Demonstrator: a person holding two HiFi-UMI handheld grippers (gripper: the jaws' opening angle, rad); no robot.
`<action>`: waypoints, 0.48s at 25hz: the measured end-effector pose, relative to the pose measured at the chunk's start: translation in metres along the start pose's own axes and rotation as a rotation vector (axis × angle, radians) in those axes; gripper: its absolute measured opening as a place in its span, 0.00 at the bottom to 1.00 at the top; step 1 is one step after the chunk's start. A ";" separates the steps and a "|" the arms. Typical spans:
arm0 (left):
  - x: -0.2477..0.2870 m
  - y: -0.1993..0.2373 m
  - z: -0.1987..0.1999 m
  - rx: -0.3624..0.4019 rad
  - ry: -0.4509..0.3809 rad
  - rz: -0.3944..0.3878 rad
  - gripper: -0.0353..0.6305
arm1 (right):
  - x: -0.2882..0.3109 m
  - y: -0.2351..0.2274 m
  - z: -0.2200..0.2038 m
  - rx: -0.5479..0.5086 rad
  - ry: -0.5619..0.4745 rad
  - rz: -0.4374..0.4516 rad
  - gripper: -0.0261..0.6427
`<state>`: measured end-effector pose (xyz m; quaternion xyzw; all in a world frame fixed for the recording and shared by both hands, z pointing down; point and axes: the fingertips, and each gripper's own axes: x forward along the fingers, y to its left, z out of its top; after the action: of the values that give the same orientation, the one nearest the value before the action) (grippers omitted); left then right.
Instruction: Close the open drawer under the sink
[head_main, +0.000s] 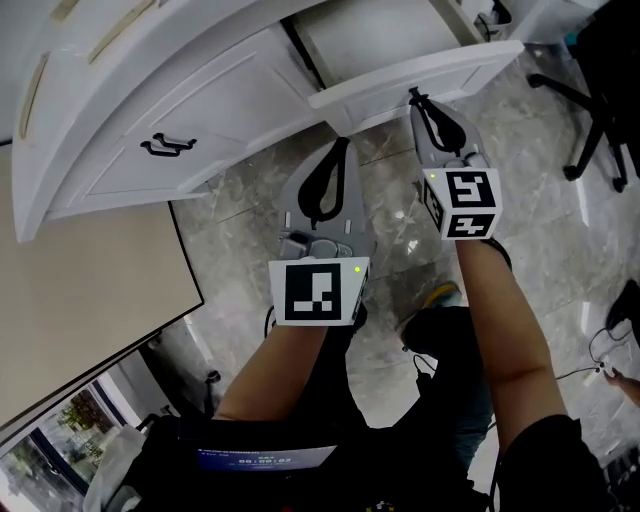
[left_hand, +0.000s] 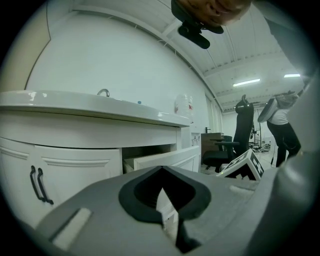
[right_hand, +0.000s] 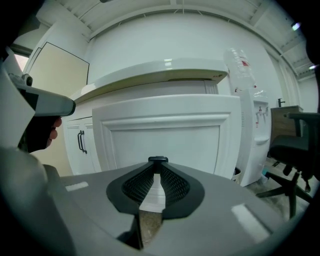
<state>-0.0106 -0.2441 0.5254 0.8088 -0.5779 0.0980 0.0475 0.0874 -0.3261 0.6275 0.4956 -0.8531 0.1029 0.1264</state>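
From above, the drawer (head_main: 420, 85) is standing pulled out beneath the sink counter (head_main: 60, 130). The right gripper (head_main: 421, 100) is pointing at its front panel, and the left gripper (head_main: 340, 150) is hanging beside it.

In the left gripper view, the jaws are pressing together on nothing.

In the right gripper view, the jaws are likewise meeting, empty, and sitting close before the white panel.
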 end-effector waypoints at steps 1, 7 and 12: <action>0.005 0.005 0.002 0.005 -0.015 0.007 0.05 | 0.007 -0.002 0.003 0.003 -0.009 -0.003 0.15; 0.023 0.041 0.003 -0.028 -0.072 0.049 0.05 | 0.047 -0.002 0.014 0.021 -0.040 -0.024 0.15; 0.042 0.063 -0.009 -0.025 -0.053 0.066 0.05 | 0.084 -0.006 0.027 0.021 -0.055 -0.016 0.15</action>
<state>-0.0575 -0.3015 0.5410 0.7911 -0.6063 0.0709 0.0390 0.0490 -0.4062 0.6289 0.5062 -0.8512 0.0973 0.0985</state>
